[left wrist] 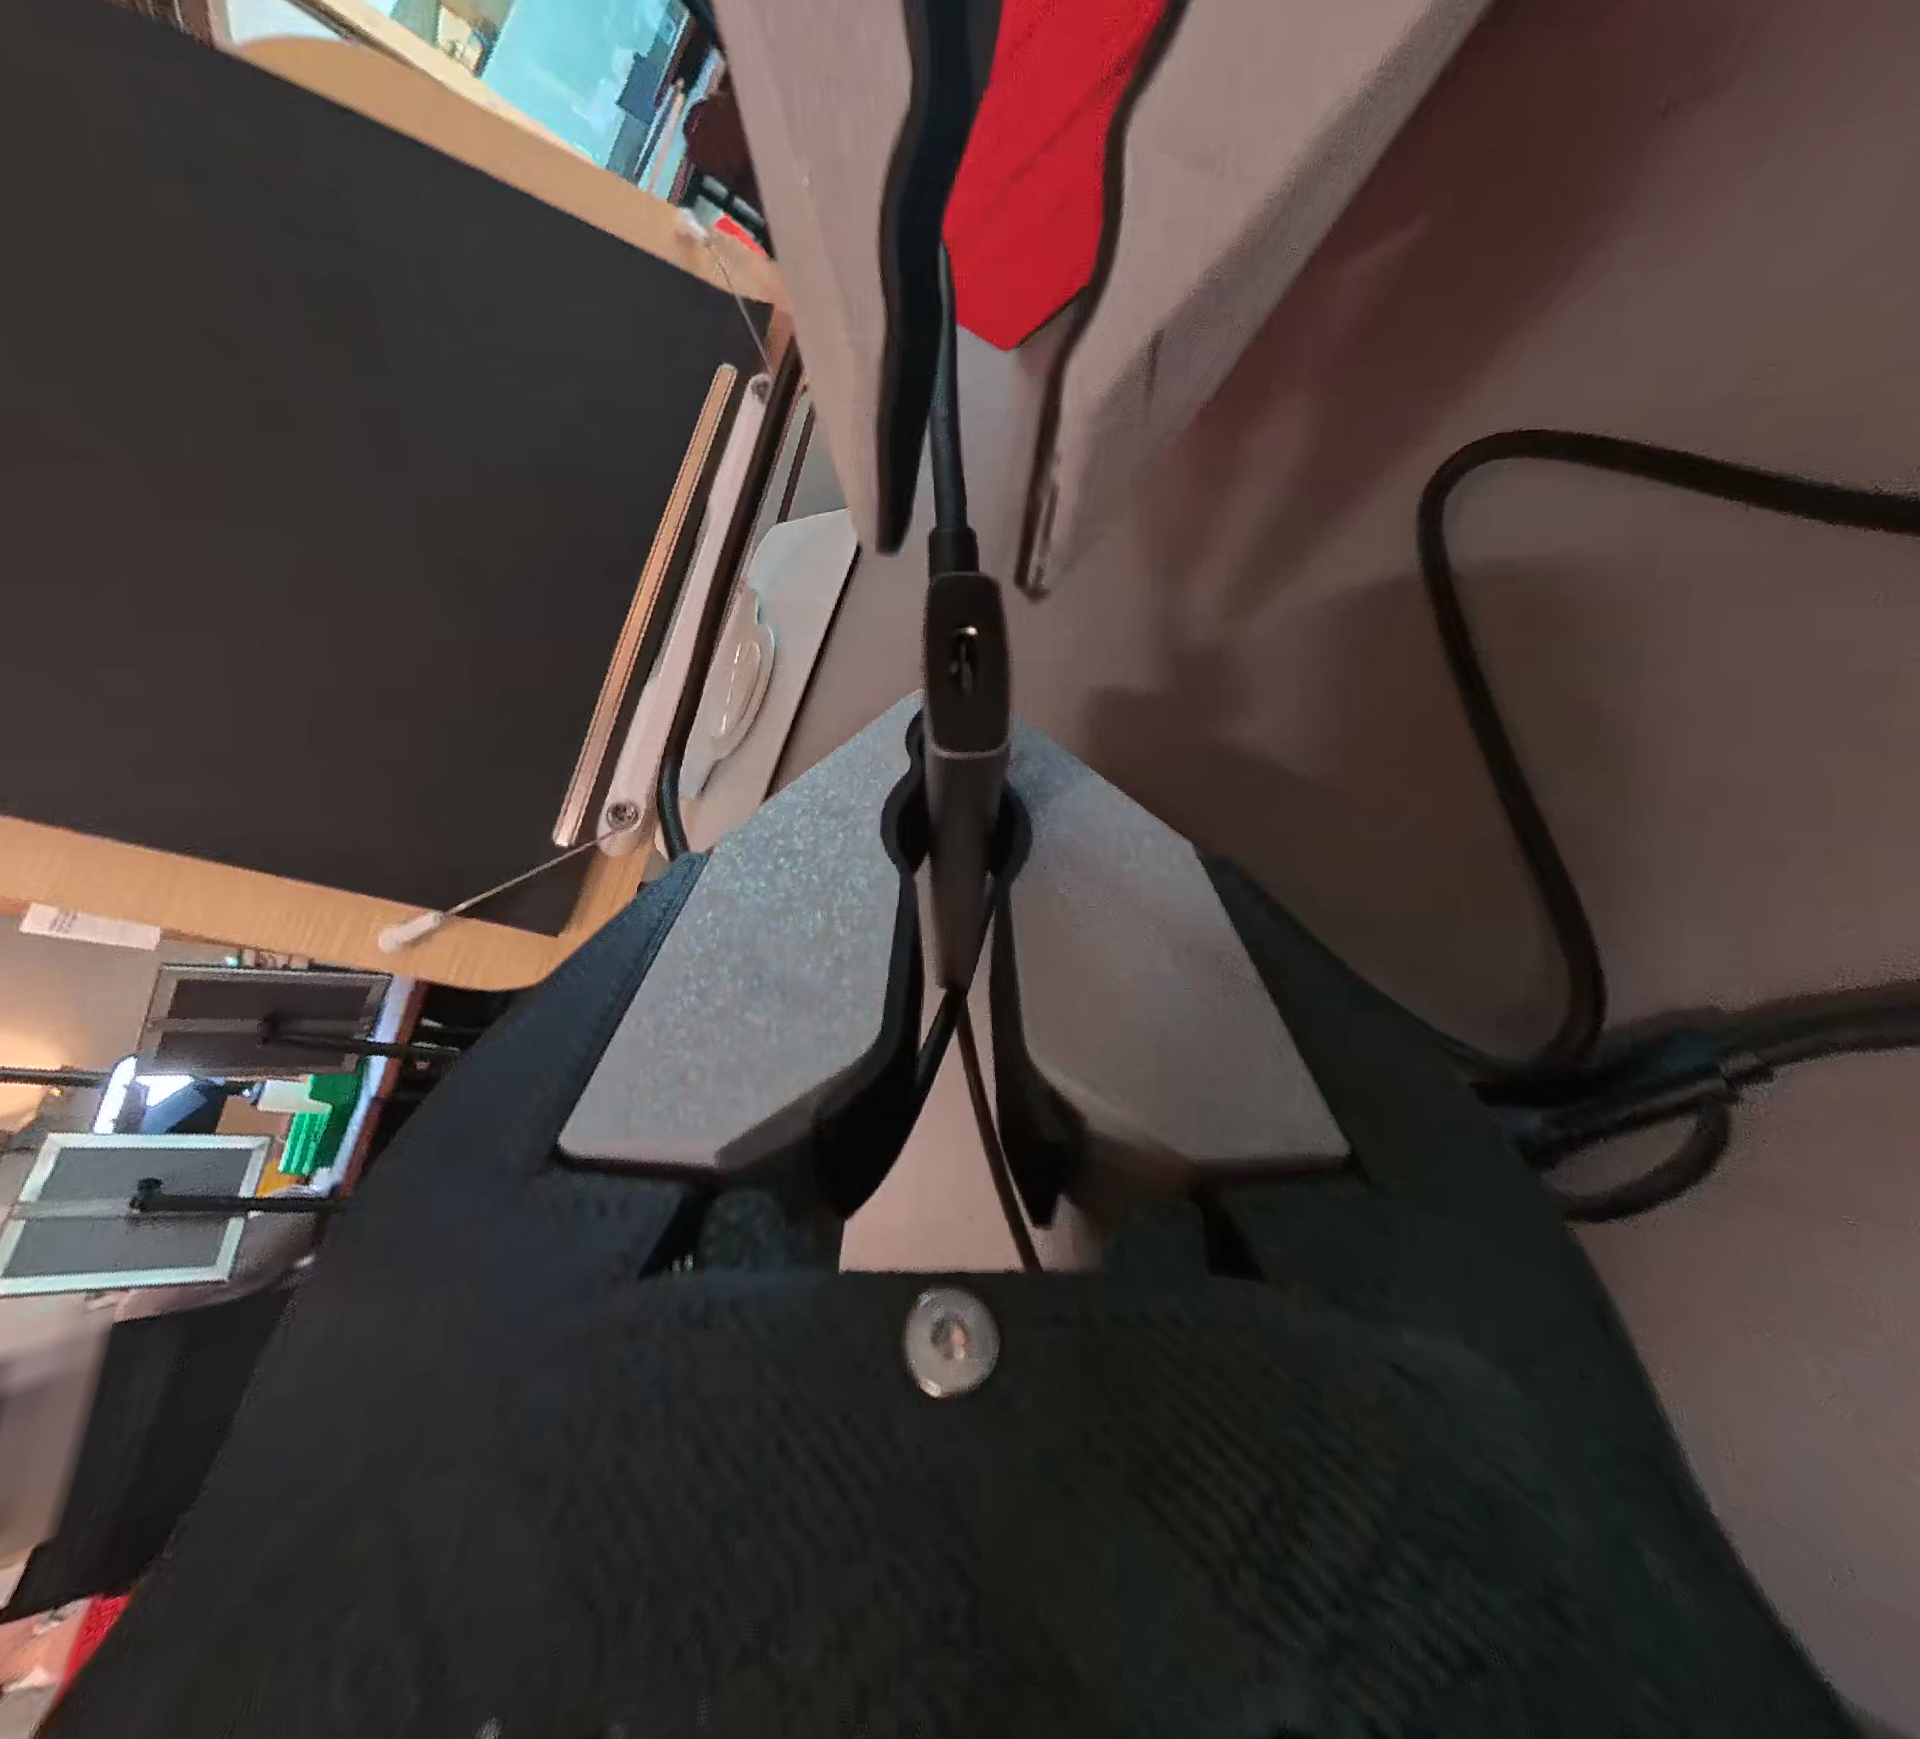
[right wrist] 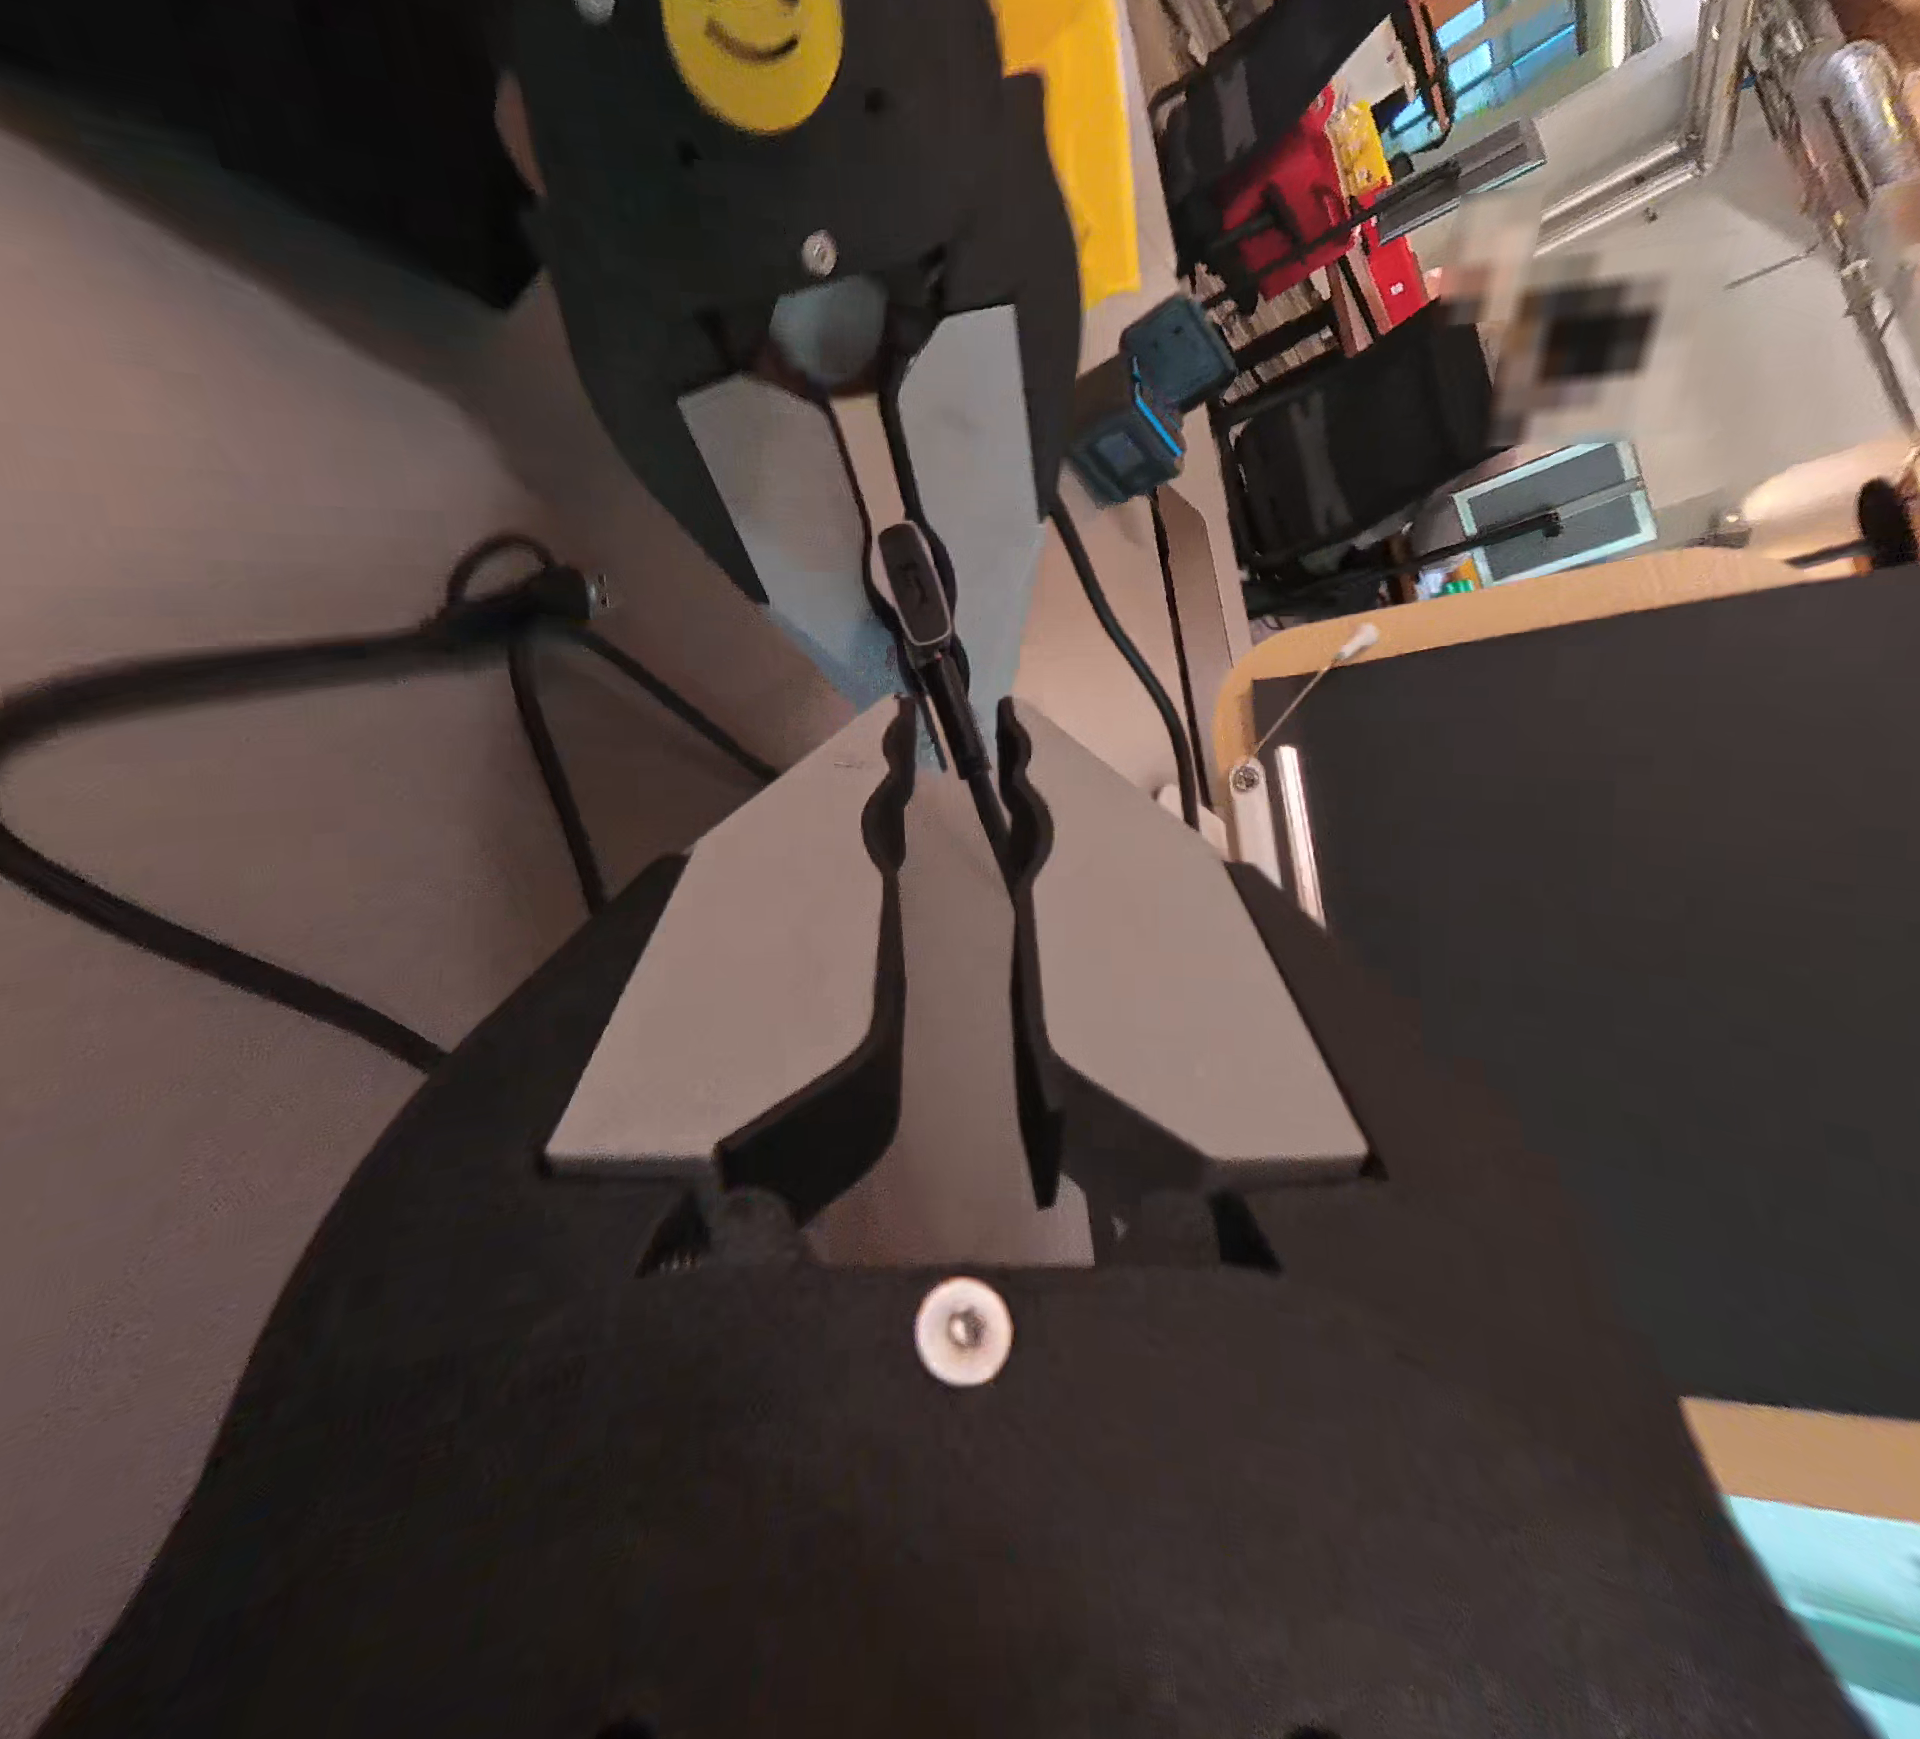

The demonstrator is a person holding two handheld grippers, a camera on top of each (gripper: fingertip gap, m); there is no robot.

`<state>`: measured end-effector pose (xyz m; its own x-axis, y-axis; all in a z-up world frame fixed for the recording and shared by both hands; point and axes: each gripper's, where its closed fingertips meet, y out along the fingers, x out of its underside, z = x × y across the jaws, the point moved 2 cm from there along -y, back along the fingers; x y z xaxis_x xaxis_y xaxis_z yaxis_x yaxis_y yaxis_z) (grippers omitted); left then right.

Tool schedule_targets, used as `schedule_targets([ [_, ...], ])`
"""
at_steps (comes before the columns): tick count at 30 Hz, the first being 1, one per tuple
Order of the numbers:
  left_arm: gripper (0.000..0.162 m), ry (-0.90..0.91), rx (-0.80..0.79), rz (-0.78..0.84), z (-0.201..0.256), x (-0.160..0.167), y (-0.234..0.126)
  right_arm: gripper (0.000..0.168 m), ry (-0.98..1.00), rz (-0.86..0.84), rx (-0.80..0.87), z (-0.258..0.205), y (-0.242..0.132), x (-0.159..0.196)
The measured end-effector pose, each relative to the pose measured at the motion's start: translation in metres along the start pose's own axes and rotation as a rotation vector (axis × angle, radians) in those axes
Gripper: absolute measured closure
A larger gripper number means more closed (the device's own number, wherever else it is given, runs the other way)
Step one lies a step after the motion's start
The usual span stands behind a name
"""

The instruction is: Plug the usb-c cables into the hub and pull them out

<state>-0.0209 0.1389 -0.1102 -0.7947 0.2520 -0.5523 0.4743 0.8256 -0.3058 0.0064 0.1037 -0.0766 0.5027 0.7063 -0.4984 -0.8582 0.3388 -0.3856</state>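
Black mat (left wrist: 291, 463), red bin (left wrist: 1070, 79), yellow bin (right wrist: 1070, 58)

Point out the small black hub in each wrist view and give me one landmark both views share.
Left wrist view: the hub stands centre frame, clamped between the fingers of the left hand-held gripper, a cable running up from its far end.
Right wrist view: the hub sits above centre, held in the facing gripper, beyond the open right hand-held gripper.
Shared landmark: the black panel with a wooden rim.
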Motion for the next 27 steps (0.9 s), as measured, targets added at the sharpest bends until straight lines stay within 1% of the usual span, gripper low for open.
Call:
schedule_targets([
  [2,0.158,0.025,0.011,0.015,0.005,-0.005,0.001,0.152,-0.086,-0.069,0.006,-0.004,0.006,0.007],
  [3,0.158,0.033,0.017,0.023,0.008,-0.008,0.001,0.151,-0.118,-0.077,-0.003,-0.007,0.007,0.008],
  [4,0.158,0.043,0.019,0.027,0.01,-0.01,0.002,0.152,-0.139,-0.081,-0.019,-0.011,0.009,0.008],
  [6,0.158,0.062,0.027,0.019,0.014,-0.012,0.004,0.164,-0.189,-0.069,-0.025,-0.016,0.008,0.006],
  [9,0.157,0.099,0.012,-0.034,0.017,-0.008,0.008,0.164,-0.296,-0.091,0.002,-0.019,0.008,0.01],
  [14,0.158,0.096,0.026,-0.103,0.019,-0.001,0.013,0.164,-0.334,-0.12,-0.014,-0.021,0.014,0.016],
  [17,0.158,0.07,0.02,-0.134,0.017,0.0,0.015,0.165,-0.299,-0.175,-0.057,-0.017,0.015,0.018],
  [19,0.158,0.022,0.04,-0.157,0.017,0.003,0.018,0.165,-0.234,-0.195,-0.09,-0.015,0.017,0.021],
  [20,0.158,-0.001,0.049,-0.148,0.017,0.002,0.018,0.164,-0.208,-0.196,-0.091,-0.015,0.019,0.023],
  [23,0.157,-0.014,0.068,-0.147,0.021,0.004,0.019,0.165,-0.226,-0.182,-0.092,-0.018,0.02,0.024],
  [25,0.156,-0.09,0.118,-0.084,0.027,0.001,0.019,0.165,-0.216,-0.165,-0.106,-0.022,0.018,0.024],
  [27,0.154,-0.15,0.142,-0.012,0.03,-0.001,0.02,0.165,-0.257,-0.133,-0.078,-0.025,0.016,0.024],
])
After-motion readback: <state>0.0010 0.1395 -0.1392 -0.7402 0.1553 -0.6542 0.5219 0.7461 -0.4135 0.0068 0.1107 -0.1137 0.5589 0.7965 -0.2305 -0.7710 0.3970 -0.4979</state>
